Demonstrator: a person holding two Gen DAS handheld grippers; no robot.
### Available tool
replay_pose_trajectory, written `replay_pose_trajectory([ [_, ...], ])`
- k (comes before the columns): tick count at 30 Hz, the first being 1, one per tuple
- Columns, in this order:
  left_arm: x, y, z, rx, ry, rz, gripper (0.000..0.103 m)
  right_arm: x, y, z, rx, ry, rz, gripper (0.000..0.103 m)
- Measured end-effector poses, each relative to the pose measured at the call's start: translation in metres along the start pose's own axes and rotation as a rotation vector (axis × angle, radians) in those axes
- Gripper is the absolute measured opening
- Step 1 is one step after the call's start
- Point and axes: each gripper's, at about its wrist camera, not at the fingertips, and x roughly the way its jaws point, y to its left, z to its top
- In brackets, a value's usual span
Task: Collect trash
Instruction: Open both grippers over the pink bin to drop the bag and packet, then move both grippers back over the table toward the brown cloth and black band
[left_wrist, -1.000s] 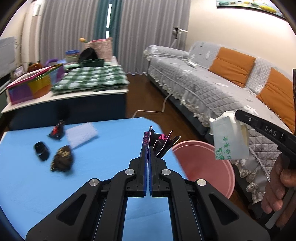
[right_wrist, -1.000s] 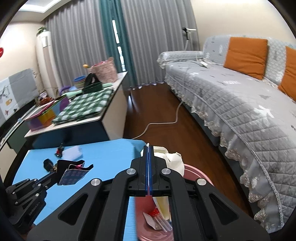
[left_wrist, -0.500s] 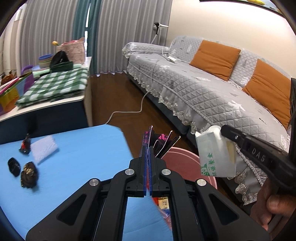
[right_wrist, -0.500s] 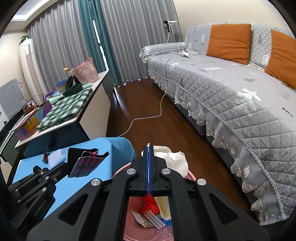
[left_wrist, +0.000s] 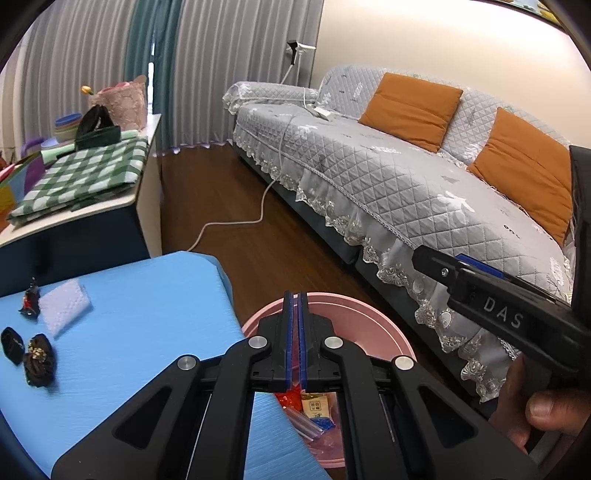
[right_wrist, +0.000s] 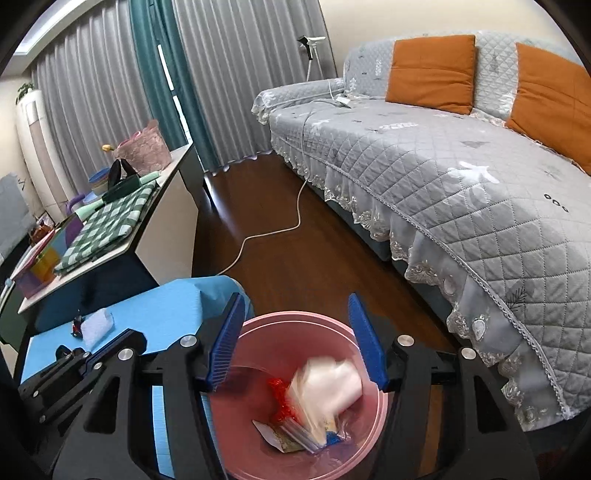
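A grey quilted sofa (right_wrist: 443, 158) with orange cushions runs beside the blue table (left_wrist: 129, 314). The pink basin (right_wrist: 258, 328) beside the table holds wrappers and a blurred white bag (right_wrist: 328, 384). The right gripper (right_wrist: 295, 332), marked "DAS", hangs above it, jaws opening with nothing between them. The left gripper (left_wrist: 294, 306) is pressed closed, empty.

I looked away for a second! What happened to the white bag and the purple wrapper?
The right gripper is opening; the white bag is blurred over the pink bin. The left gripper, shut, no longer shows the purple wrapper. Scraps on the blue table stayed.
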Motion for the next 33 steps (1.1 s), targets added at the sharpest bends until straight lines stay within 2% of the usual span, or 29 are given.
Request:
replay_pose_trajectory([
  [8, -0.025, 0.022, -0.01, -0.063, -0.016, 0.039, 0.002, -0.013, 0.022, -0.001, -0.047, -0.031, 0.033, 0.059],
  [10, -0.031, 0.029, -0.013, -0.08, -0.02, 0.048, 0.006, -0.019, 0.029, -0.001, -0.049, -0.052, 0.047, 0.06],
  [12, -0.039, 0.034, -0.017, -0.09, -0.03, 0.06, 0.023, -0.023, 0.035, -0.002, -0.053, -0.072, 0.051, 0.066],
  [19, -0.072, 0.06, -0.028, -0.115, -0.082, 0.121, 0.054, -0.031, 0.057, -0.007, -0.044, -0.135, 0.083, 0.069],
  [21, -0.08, 0.068, -0.031, -0.12, -0.102, 0.15, 0.067, -0.032, 0.062, -0.008, -0.036, -0.139, 0.099, 0.069],
  [26, -0.1, 0.086, -0.038, -0.127, -0.148, 0.205, 0.074, -0.029, 0.071, -0.009, -0.024, -0.114, 0.115, 0.069],
  [33, -0.115, 0.105, -0.049, -0.139, -0.173, 0.243, 0.075, -0.025, 0.094, -0.017, -0.083, -0.076, 0.121, 0.069],
])
